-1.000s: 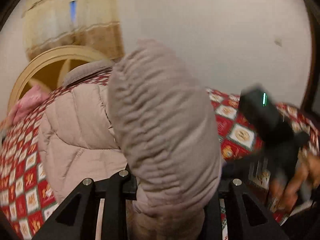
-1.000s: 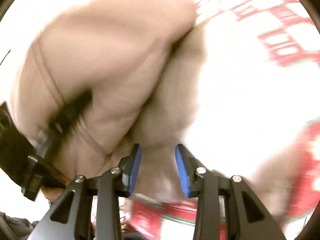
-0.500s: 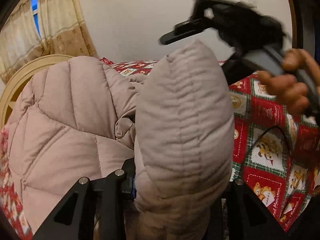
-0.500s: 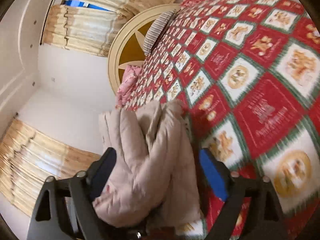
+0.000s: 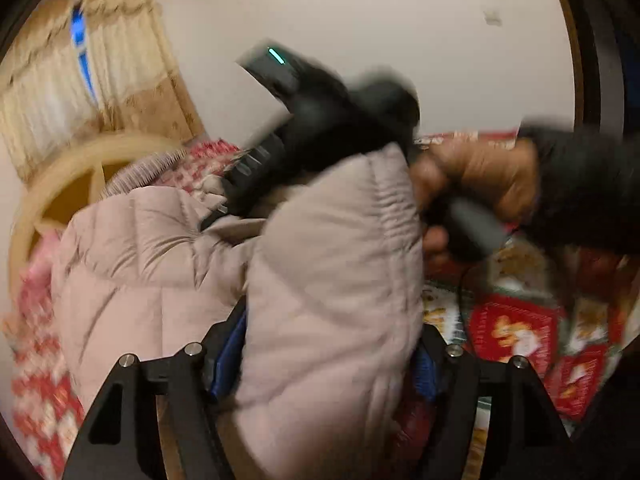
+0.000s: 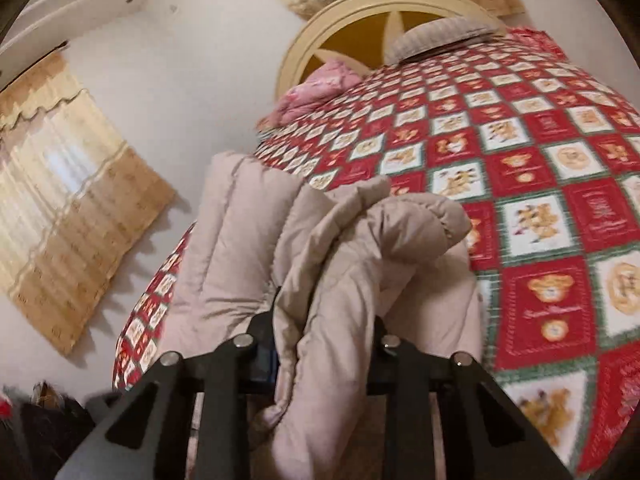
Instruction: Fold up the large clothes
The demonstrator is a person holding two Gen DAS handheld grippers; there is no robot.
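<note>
A beige quilted puffer jacket (image 5: pixel 132 264) lies bunched on a bed with a red patterned blanket (image 6: pixel 532 184). My left gripper (image 5: pixel 328 364) is shut on a thick padded fold of the jacket (image 5: pixel 340 280), which fills the space between its blue pads. My right gripper (image 6: pixel 324 356) is shut on another bunched fold of the jacket (image 6: pixel 340 264) near the bed's near edge. In the left wrist view the right gripper's black body (image 5: pixel 320 120) and the hand holding it (image 5: pixel 480 184) hover just above and behind the fold, blurred.
A round cream headboard (image 6: pixel 360 12) stands at the far end of the bed, with a grey striped pillow (image 6: pixel 440 36) and a pink cloth (image 6: pixel 316 88) beside it. Beige curtains (image 6: pixel 68 188) hang on the left wall. Dark items (image 6: pixel 40 420) sit on the floor.
The right gripper was open around the jacket half a second ago and has closed on a fold. The left gripper still holds its fold; both views have shifted and are blurred.
</note>
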